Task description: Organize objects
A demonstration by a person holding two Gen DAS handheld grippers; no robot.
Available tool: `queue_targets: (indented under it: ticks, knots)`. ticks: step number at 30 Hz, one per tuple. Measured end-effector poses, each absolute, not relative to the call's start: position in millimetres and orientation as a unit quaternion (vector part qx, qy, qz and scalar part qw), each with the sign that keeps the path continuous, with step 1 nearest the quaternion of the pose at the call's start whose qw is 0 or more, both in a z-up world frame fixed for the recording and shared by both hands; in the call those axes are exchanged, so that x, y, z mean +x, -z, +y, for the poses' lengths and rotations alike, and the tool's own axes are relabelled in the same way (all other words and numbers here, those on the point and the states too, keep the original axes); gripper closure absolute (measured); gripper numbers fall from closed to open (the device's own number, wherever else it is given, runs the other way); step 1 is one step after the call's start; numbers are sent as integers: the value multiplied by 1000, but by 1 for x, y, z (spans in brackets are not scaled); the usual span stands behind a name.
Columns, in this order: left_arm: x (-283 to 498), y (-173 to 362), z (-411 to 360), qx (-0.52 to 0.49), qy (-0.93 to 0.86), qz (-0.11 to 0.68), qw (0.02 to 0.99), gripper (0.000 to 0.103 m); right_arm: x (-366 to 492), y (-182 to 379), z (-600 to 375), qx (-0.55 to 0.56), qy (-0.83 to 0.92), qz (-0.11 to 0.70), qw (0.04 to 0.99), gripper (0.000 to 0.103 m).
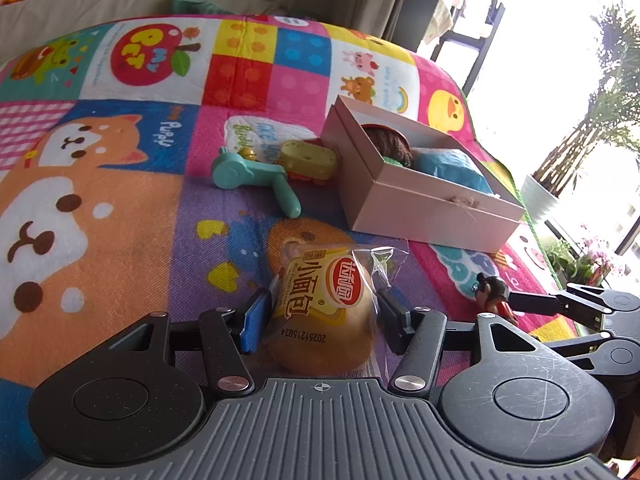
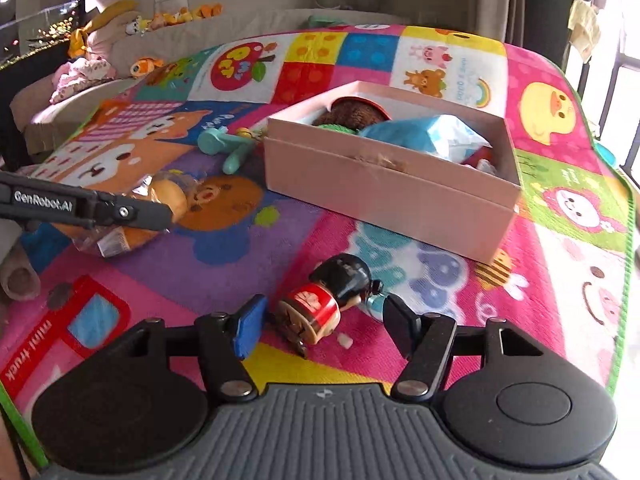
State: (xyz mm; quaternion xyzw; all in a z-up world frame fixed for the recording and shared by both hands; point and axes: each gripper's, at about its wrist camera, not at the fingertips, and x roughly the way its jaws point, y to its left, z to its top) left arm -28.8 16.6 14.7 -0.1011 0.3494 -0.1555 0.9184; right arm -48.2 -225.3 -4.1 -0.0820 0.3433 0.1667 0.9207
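A wrapped bread bun (image 1: 320, 332) with yellow and red print sits between the fingers of my left gripper (image 1: 322, 312), and both pads press on its clear wrapper. The right wrist view shows that bun (image 2: 168, 196) held at the left. A small wooden doll (image 2: 320, 304) with a black head and red band lies on its side on the play mat. My right gripper (image 2: 324, 324) straddles it with narrow gaps at the pads. A pink cardboard box (image 1: 420, 204) stands open beyond, with a brown fuzzy thing (image 2: 348, 114) and a blue packet (image 2: 424, 134) inside.
A teal toy (image 1: 248, 176), a yellow cheese-shaped toy (image 1: 308, 158) and a white packet (image 1: 256, 132) lie left of the box. The colourful play mat (image 1: 100, 208) covers the floor. A sofa with plush toys (image 2: 120, 36) runs along the back. A potted plant (image 1: 540, 196) stands by the window.
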Motion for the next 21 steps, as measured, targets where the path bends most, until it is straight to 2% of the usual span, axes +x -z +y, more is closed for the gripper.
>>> queue_targets:
  ticks: [6,13,14,16,18,21]
  knots:
    - [-29,-14,17,-100,155,349,919,41,-53,-3,-237,-59,-160,333,927,26]
    - [-30,-15,13,-84,154,348,921,41,-33,-1,-231,-21,-138,343,929,25]
    - [-30,-16,12,-79,154,349,921,41,-31,0,-231,-17,-134,347,928,29]
    - [-32,-17,9,-65,154,351,922,41,-29,3,-230,-14,-138,357,924,61]
    - [-34,-19,5,-50,155,351,922,42,-34,1,-230,-13,-144,352,925,70]
    - [-35,-32,2,-51,177,341,922,43,-49,-8,-235,-8,-151,330,932,70]
